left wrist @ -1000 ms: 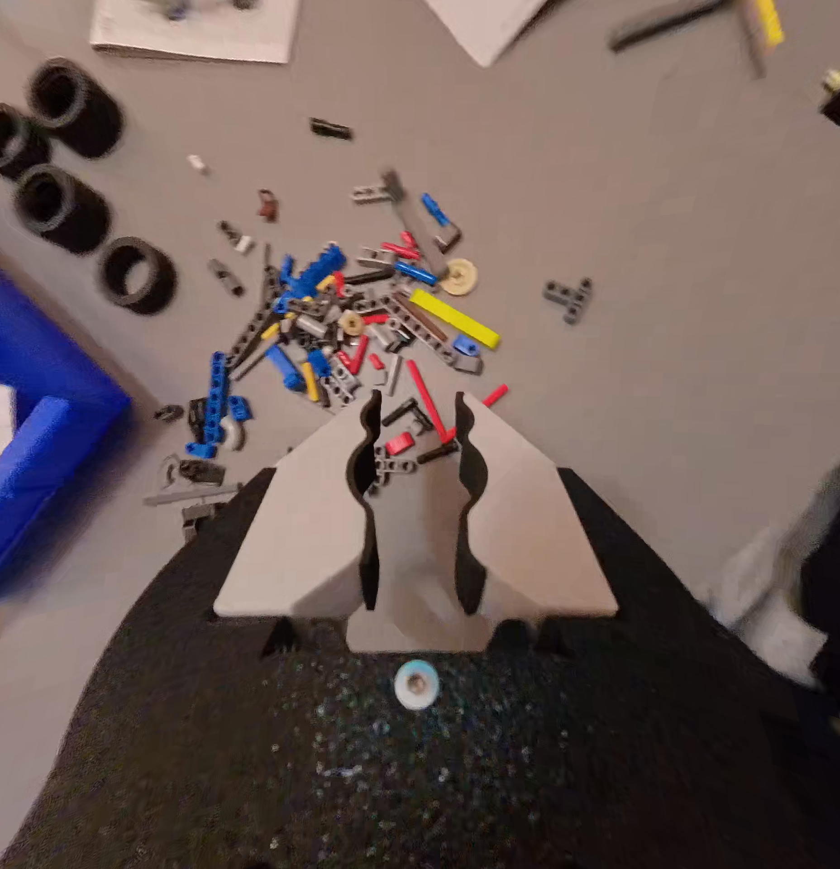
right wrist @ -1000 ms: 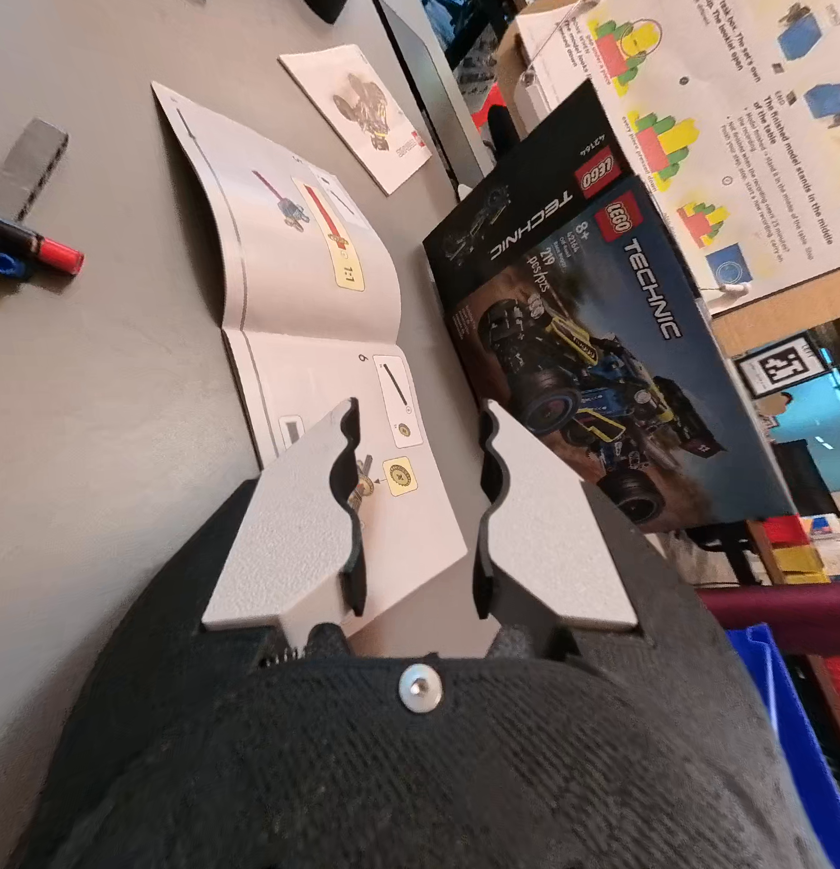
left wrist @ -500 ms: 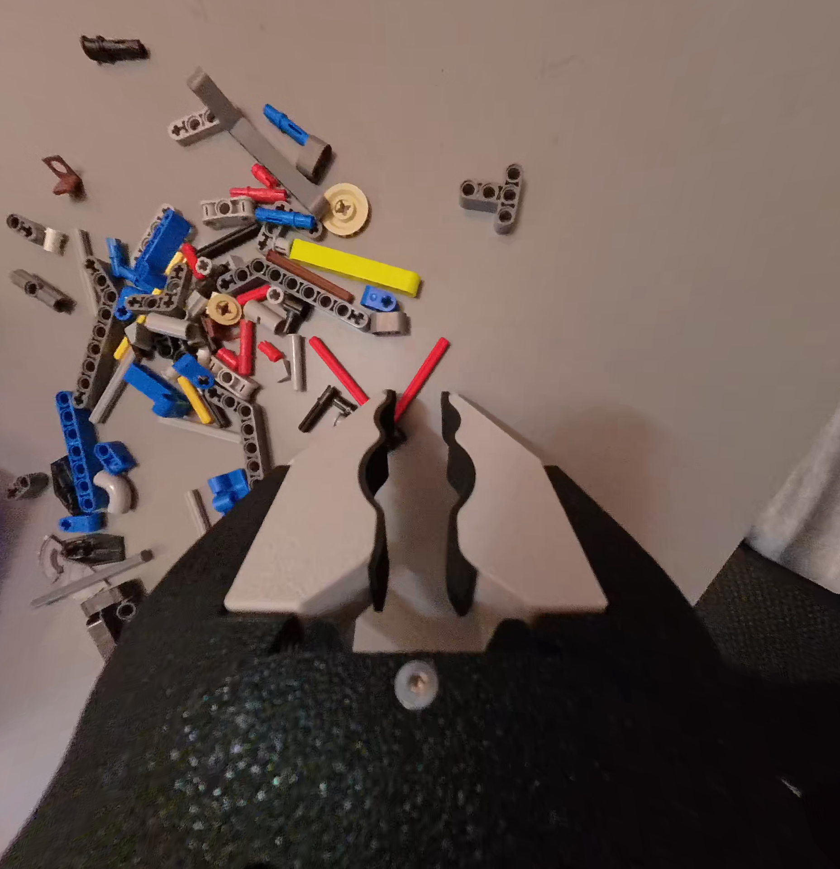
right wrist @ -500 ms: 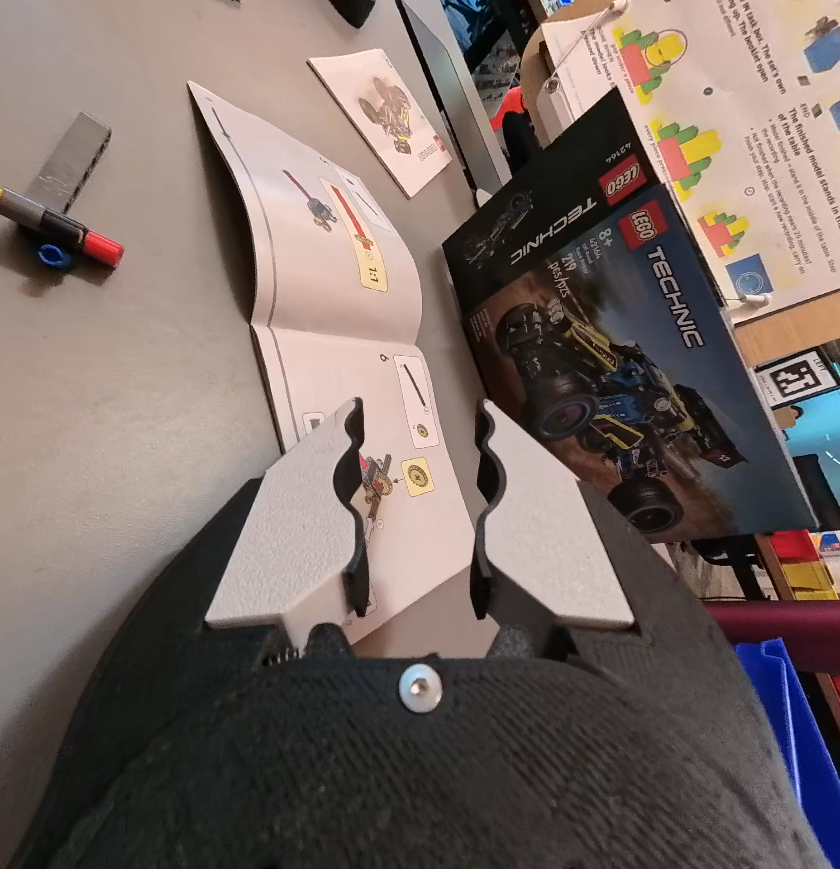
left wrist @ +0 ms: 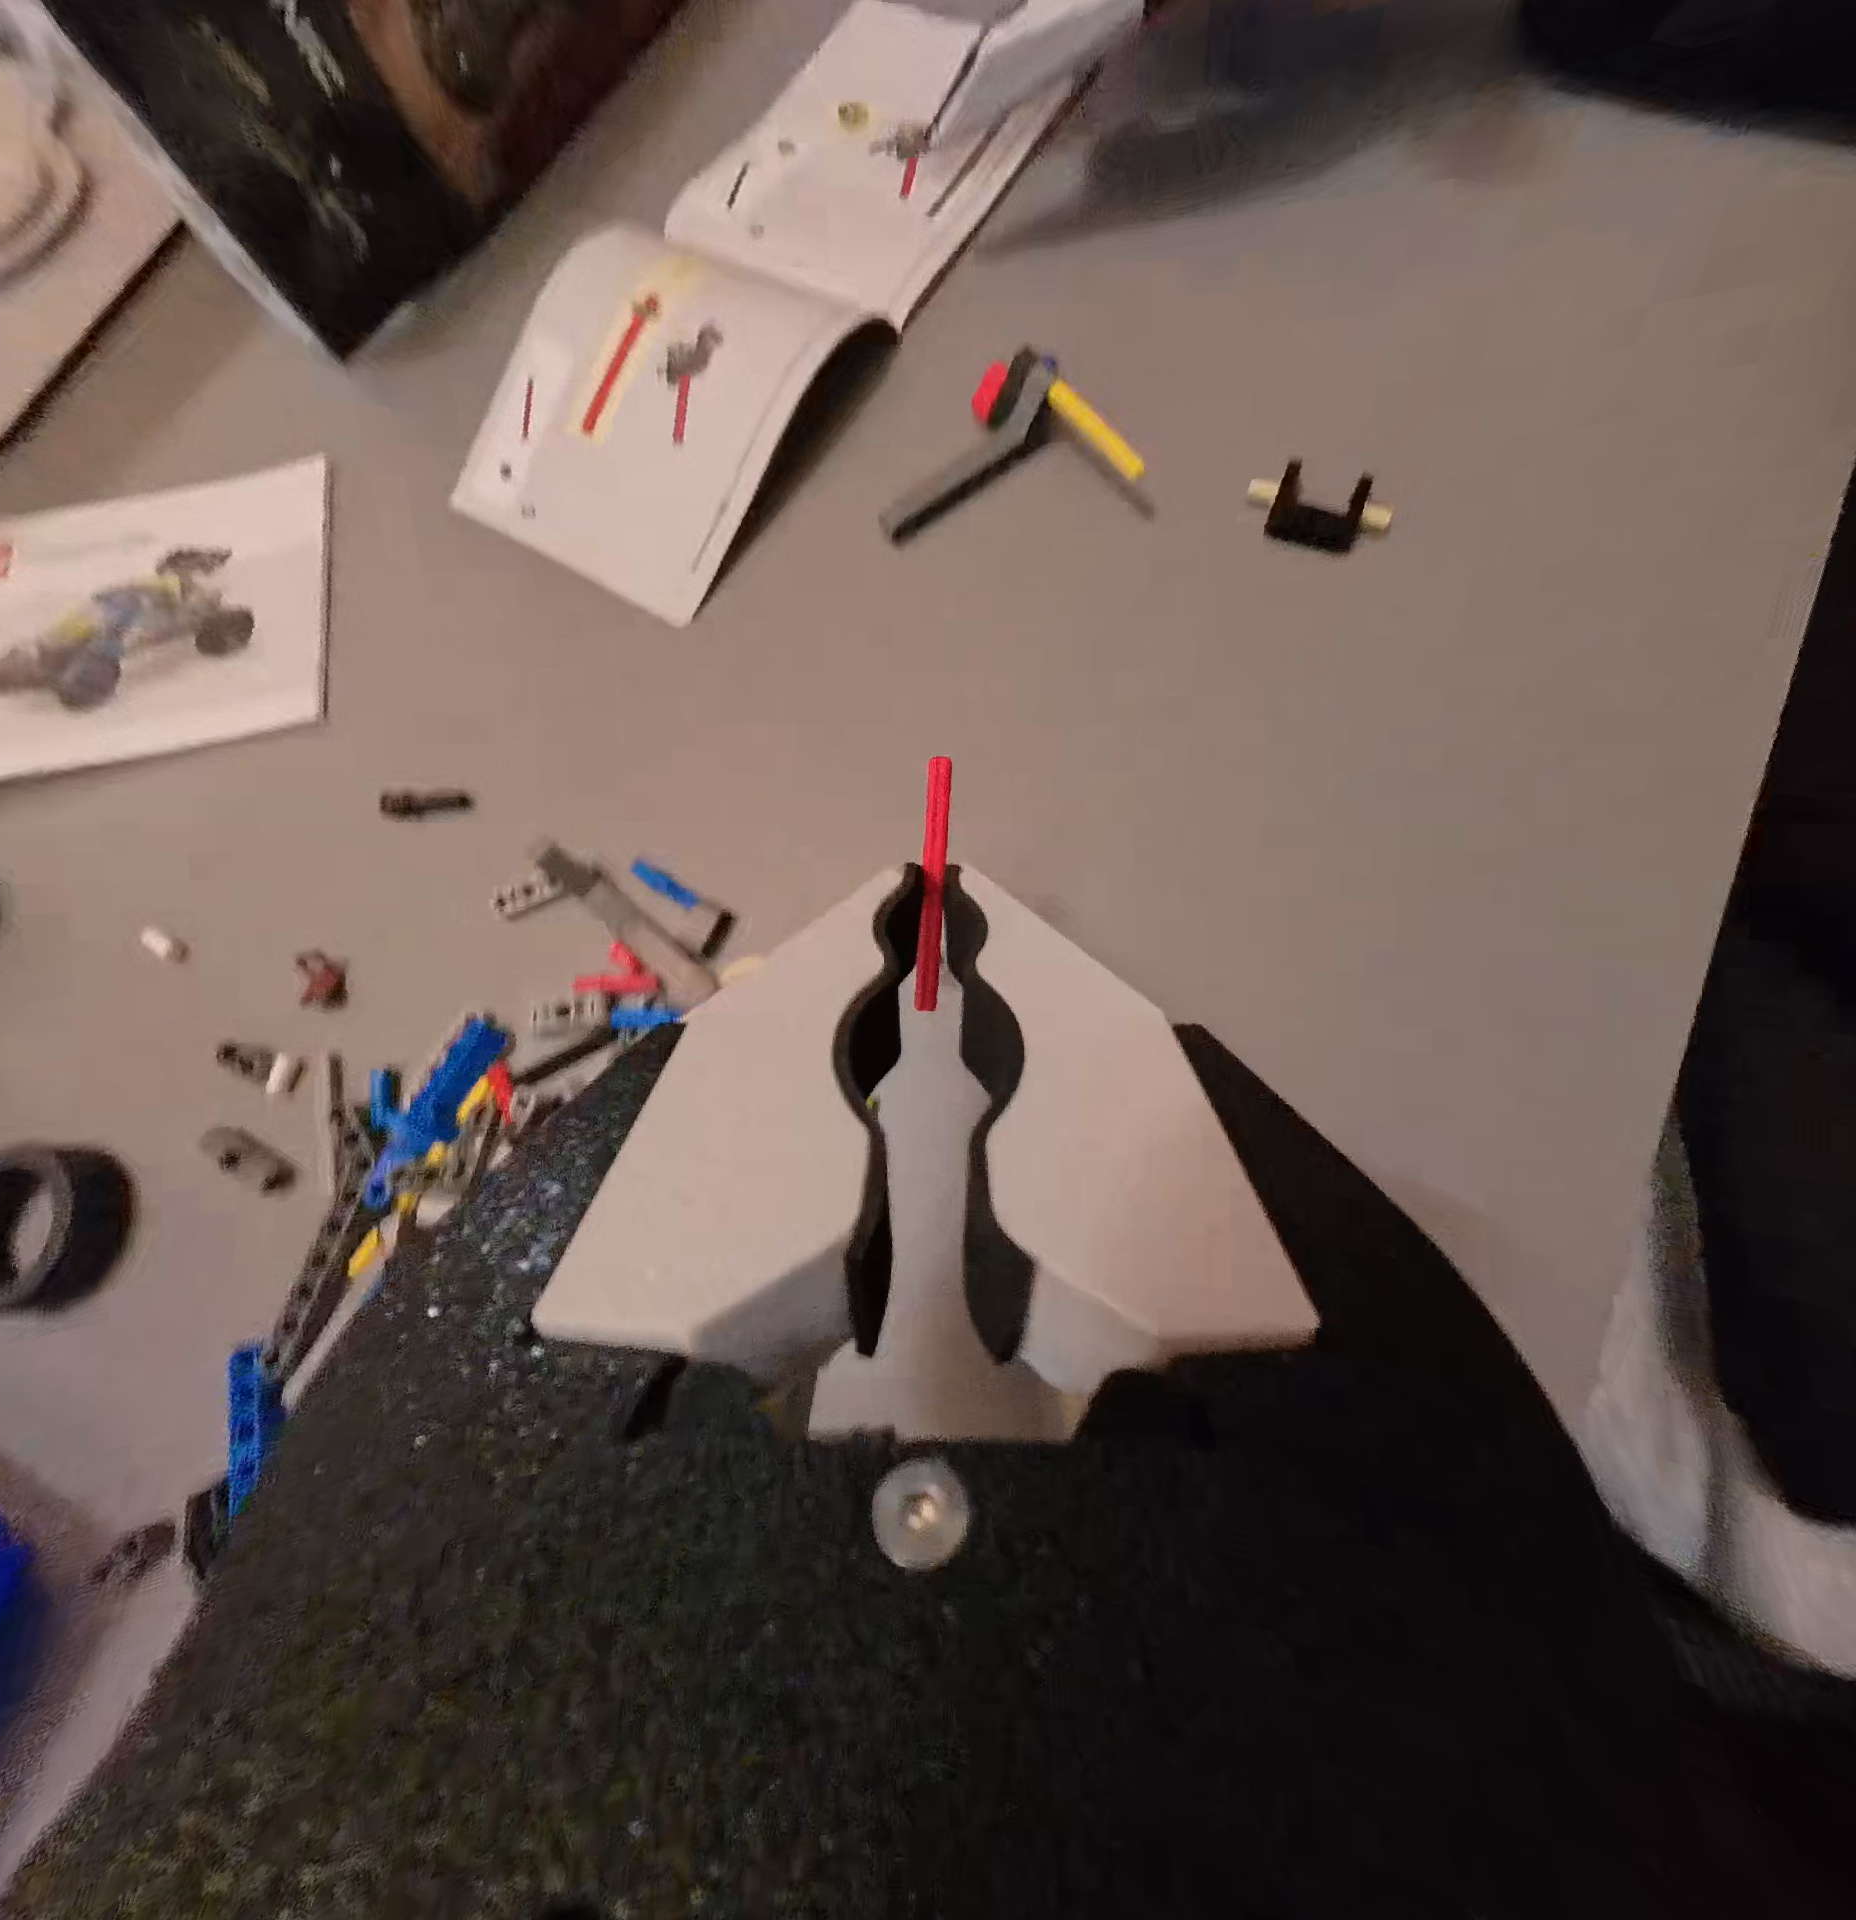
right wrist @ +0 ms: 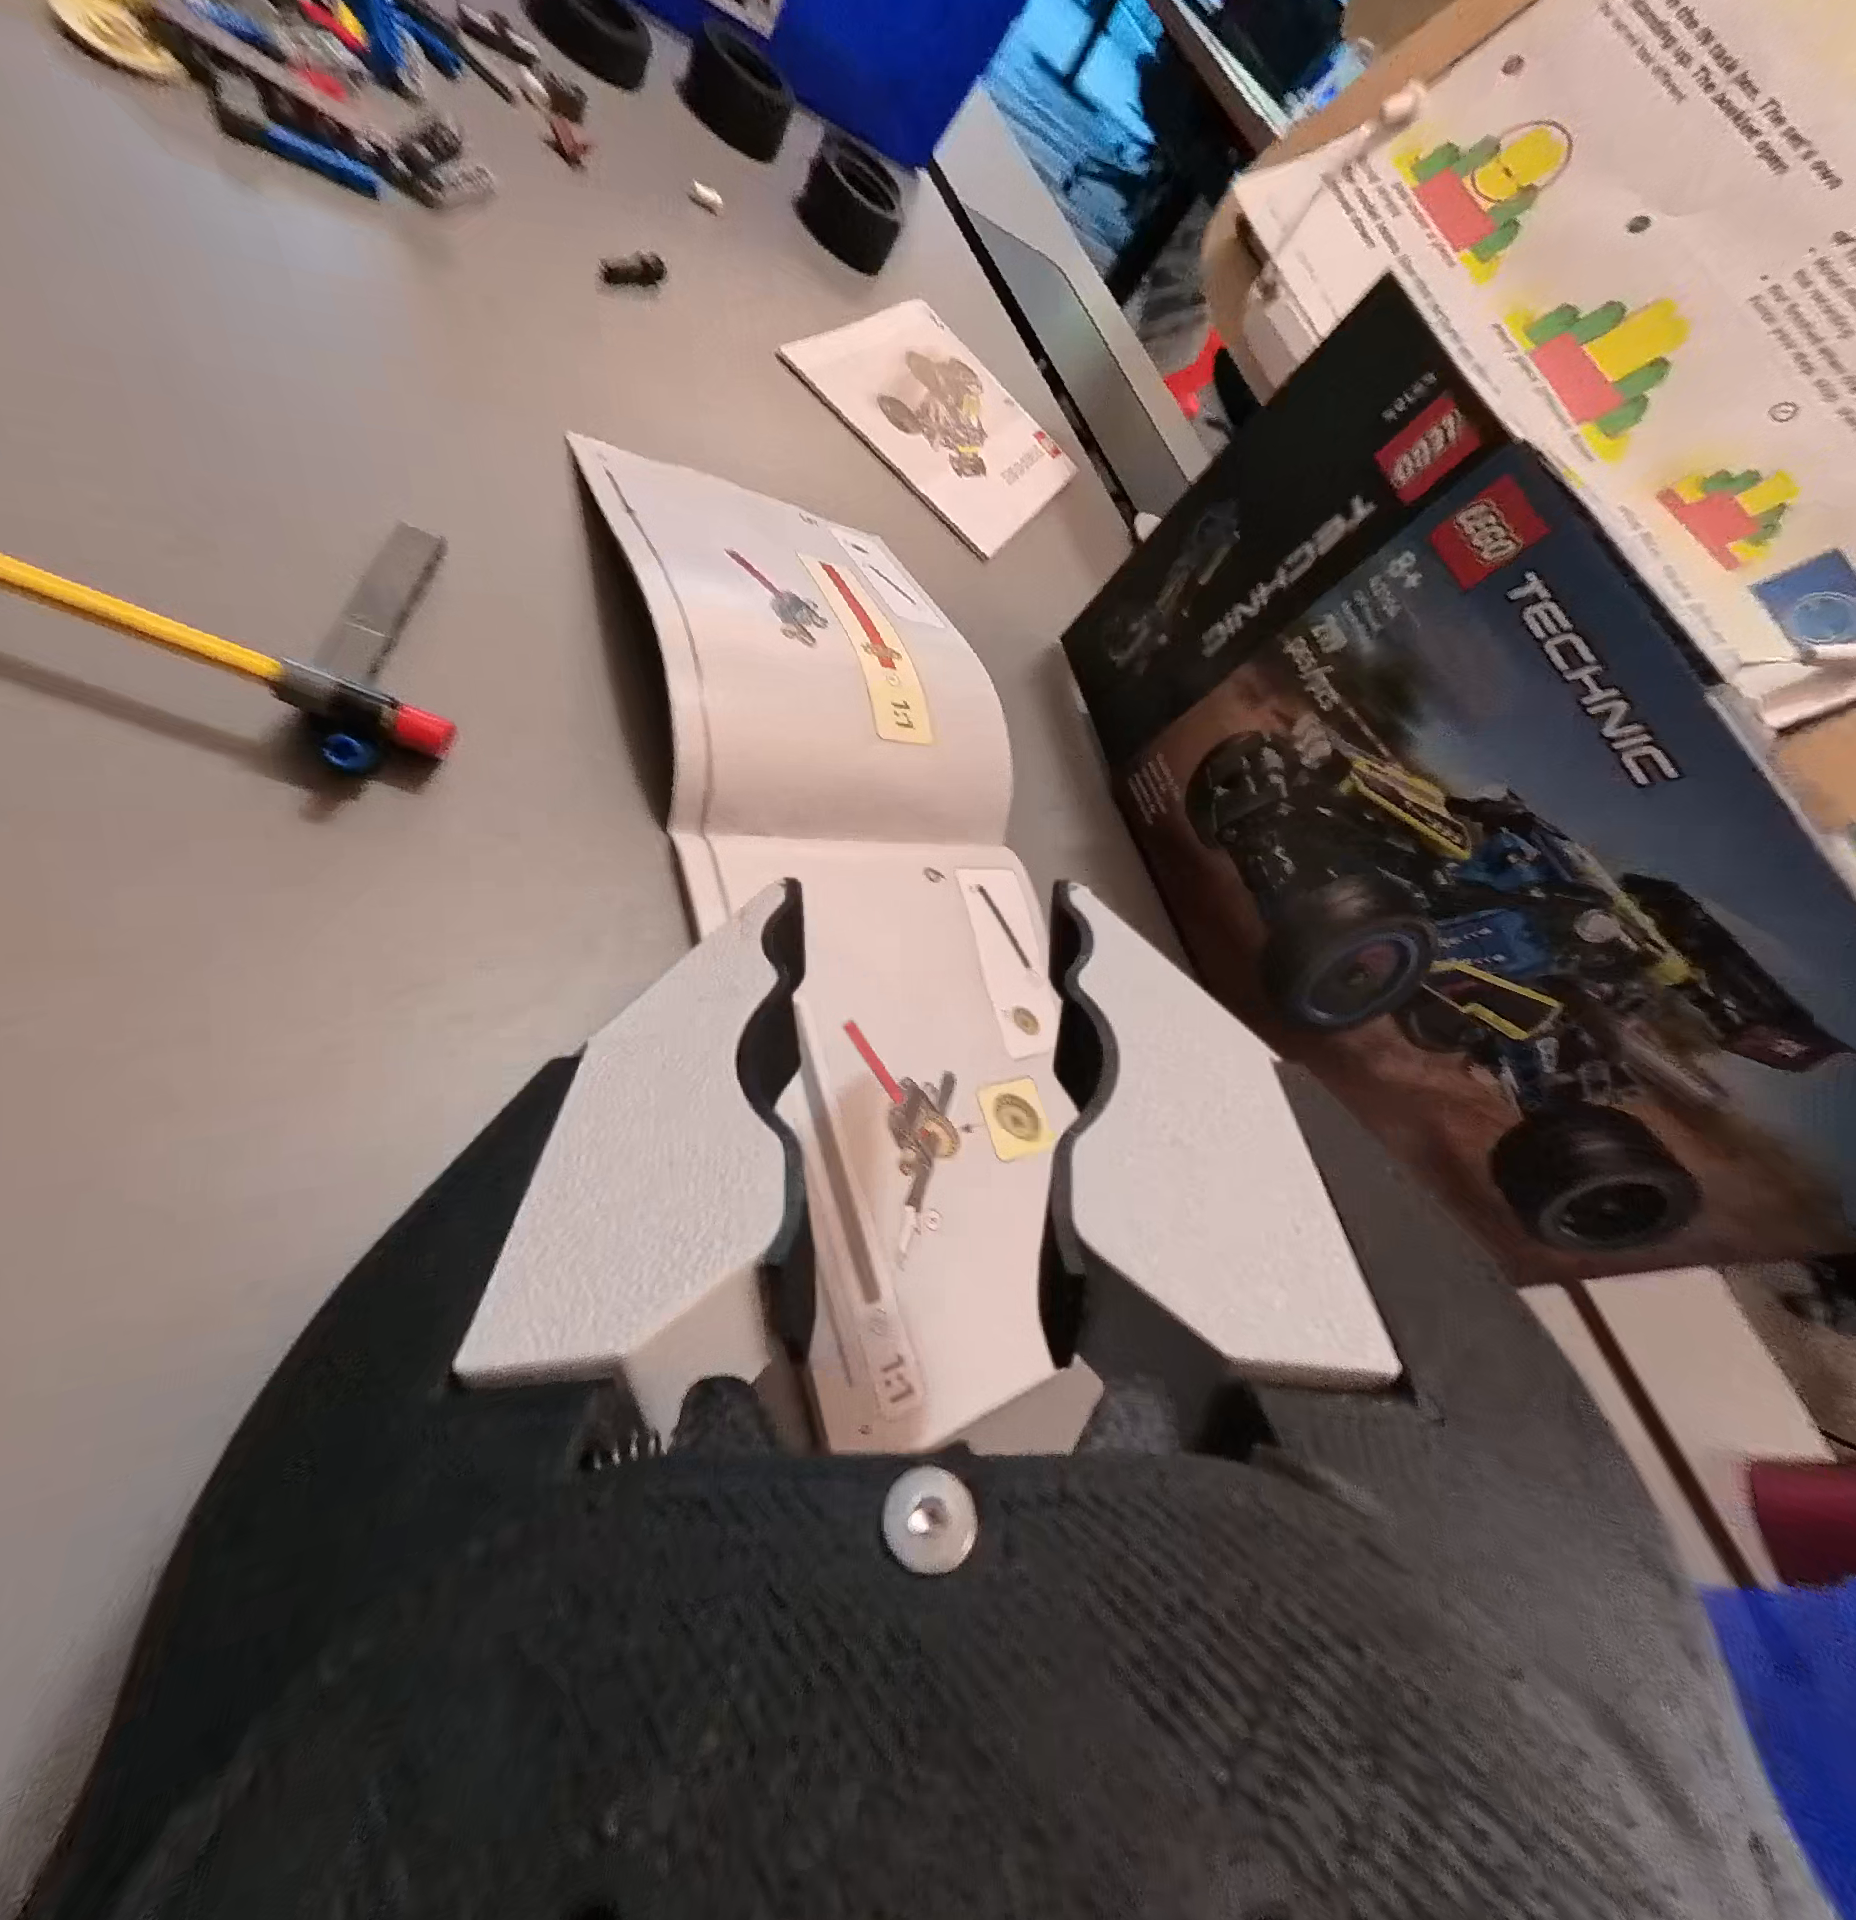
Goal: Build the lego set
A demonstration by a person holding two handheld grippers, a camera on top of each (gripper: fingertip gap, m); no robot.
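Observation:
My left gripper point(left wrist: 932, 883) is shut on a thin red axle point(left wrist: 934, 821), which sticks out past the fingertips, held above the grey table. A small grey assembly with a yellow axle and a red end point(left wrist: 1028, 426) lies ahead near the open instruction booklet point(left wrist: 695, 395); it also shows in the right wrist view point(right wrist: 352, 686). The pile of loose parts point(left wrist: 456, 1091) lies to the left. My right gripper point(right wrist: 924, 904) is open and empty, hovering over the open booklet point(right wrist: 851, 748).
A black U-shaped part with tan pins point(left wrist: 1317, 511) lies at the right. The set's box point(right wrist: 1475, 831) stands beside the booklet. A leaflet point(left wrist: 145, 623) lies at the left. Black tyres point(right wrist: 851, 203) and a blue bin point(right wrist: 872, 62) are at the far side. The grippers' ends are close to 25 centimetres from one another.
My left gripper has closed on the red axle, lifted it from the pile and swung towards the booklet. My right gripper has pulled back a little and stays open.

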